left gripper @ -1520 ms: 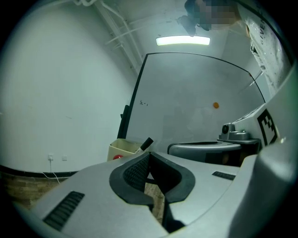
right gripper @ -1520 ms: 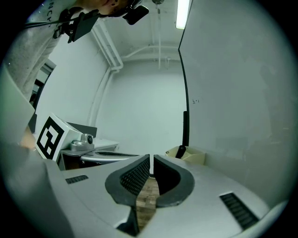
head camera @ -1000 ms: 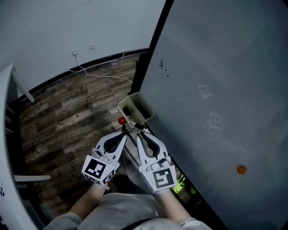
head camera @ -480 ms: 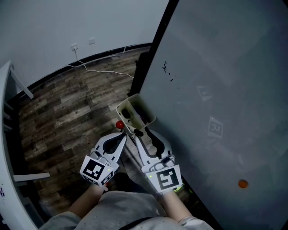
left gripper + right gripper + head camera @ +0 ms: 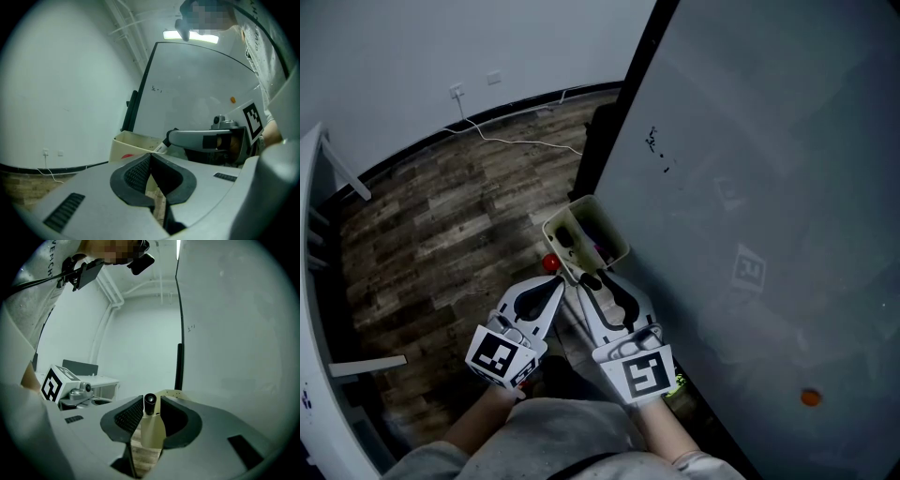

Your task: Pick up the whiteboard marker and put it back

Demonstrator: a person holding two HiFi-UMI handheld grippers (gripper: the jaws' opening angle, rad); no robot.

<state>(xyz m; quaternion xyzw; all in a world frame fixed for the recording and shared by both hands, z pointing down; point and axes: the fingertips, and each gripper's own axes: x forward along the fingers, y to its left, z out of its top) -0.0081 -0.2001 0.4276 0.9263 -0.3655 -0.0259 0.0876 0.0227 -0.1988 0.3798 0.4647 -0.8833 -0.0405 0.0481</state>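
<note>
your two hands come up from the bottom edge of the head view, side by side. each holds its gripper level, and the two angle inward so the tips almost meet at the near corner of the beige holder (image 5: 567,212). the holder sits against the left edge of the whiteboard (image 5: 750,187). both marker cubes face up at you.

your right gripper (image 5: 591,281) has just been opening its jaws. they stand apart with the whiteboard marker (image 5: 150,400) between them, black end showing. the pads are close on either side but not pressing it. in the left gripper view the marker tilts down from the right gripper's tip, white body reaching the holder's near edge. i cannot tell whether it rests inside.

your left gripper (image 5: 557,283) is closed tip to tip on nothing, just beside the right one. a small red round thing (image 5: 551,263) sits at the holder's near-left corner, above the wood floor (image 5: 441,225).
</note>
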